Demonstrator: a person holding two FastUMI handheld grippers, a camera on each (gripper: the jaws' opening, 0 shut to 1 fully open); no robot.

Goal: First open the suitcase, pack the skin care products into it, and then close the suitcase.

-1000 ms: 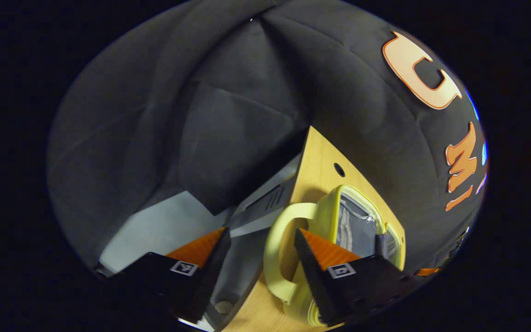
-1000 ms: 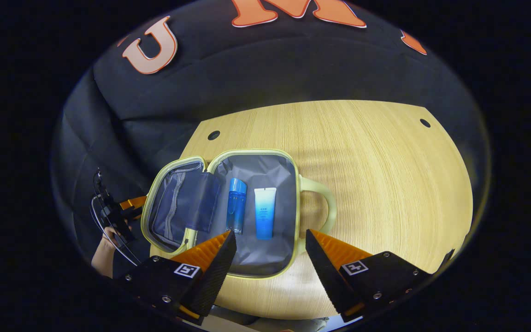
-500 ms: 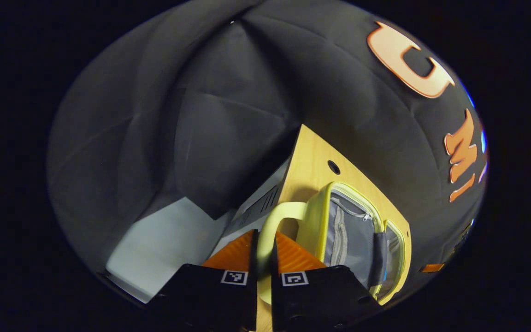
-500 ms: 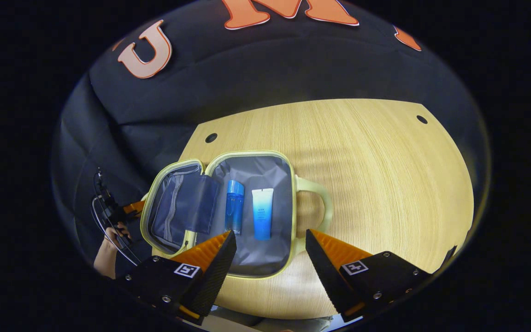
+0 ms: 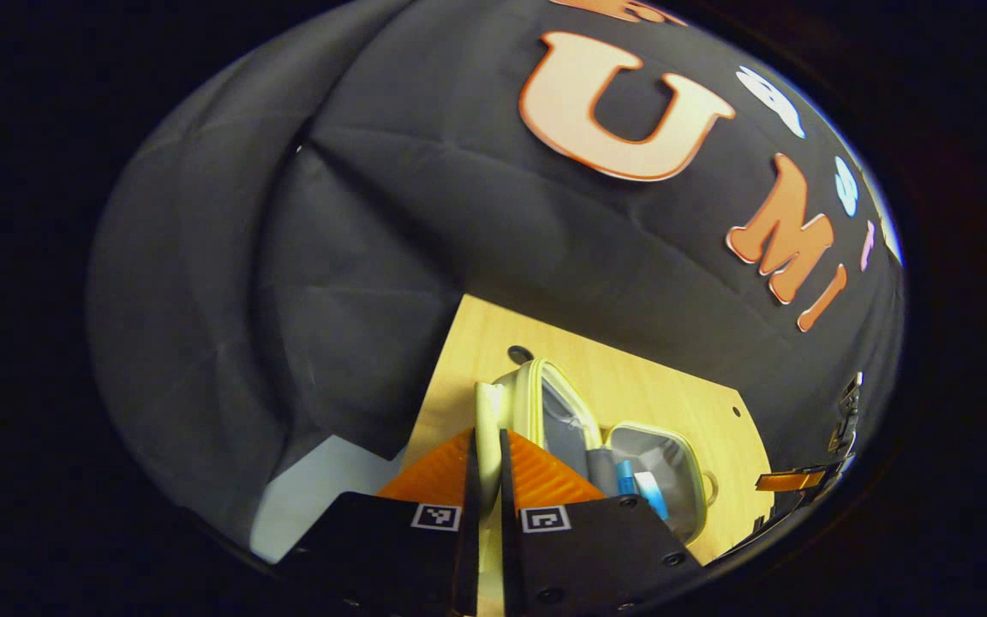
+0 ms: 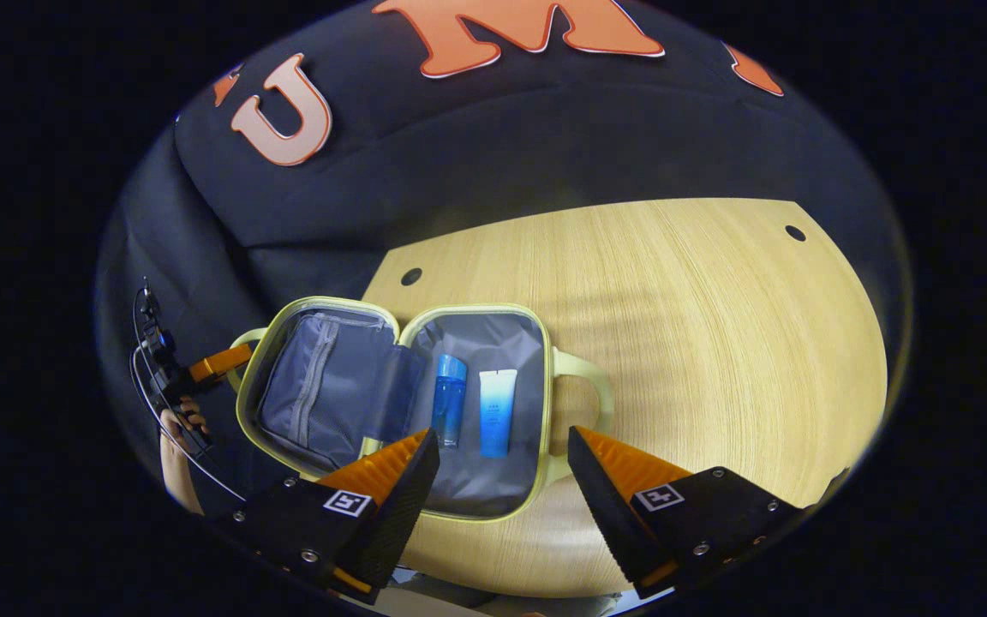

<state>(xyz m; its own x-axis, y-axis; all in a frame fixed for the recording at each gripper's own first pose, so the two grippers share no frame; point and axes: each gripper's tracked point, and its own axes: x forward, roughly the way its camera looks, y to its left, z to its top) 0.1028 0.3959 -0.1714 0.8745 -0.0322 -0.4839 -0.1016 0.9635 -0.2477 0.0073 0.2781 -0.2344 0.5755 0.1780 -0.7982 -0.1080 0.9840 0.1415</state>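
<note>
The pale yellow suitcase point(image 6: 545, 411) lies open on the wooden table point(image 6: 673, 326), grey lining up. A blue bottle point(image 6: 449, 403) and a blue-white tube point(image 6: 496, 411) lie side by side in its right half. My left gripper point(image 5: 485, 437) is shut on the yellow handle point(image 5: 483, 403) of the lid point(image 5: 521, 403), which stands tilted up; bottle point(image 5: 625, 471) and tube point(image 5: 652, 493) show beyond it. From the right gripper view the lid point(image 6: 322, 386) is at the left, with the left gripper point(image 6: 211, 364) at its outer edge. My right gripper point(image 6: 502, 437) hovers open above the suitcase's near edge, holding nothing.
A second handle point(image 6: 583, 386) sticks out of the suitcase's right side. The table has cable holes point(image 6: 411, 276) near its far corners. A hand point(image 6: 176, 428) holds the left gripper beyond the table's left edge. The black cloth wall stands behind the table.
My left gripper has shut on the lid's handle and swung up and toward the table, raising the lid. The right gripper has stayed open over the suitcase.
</note>
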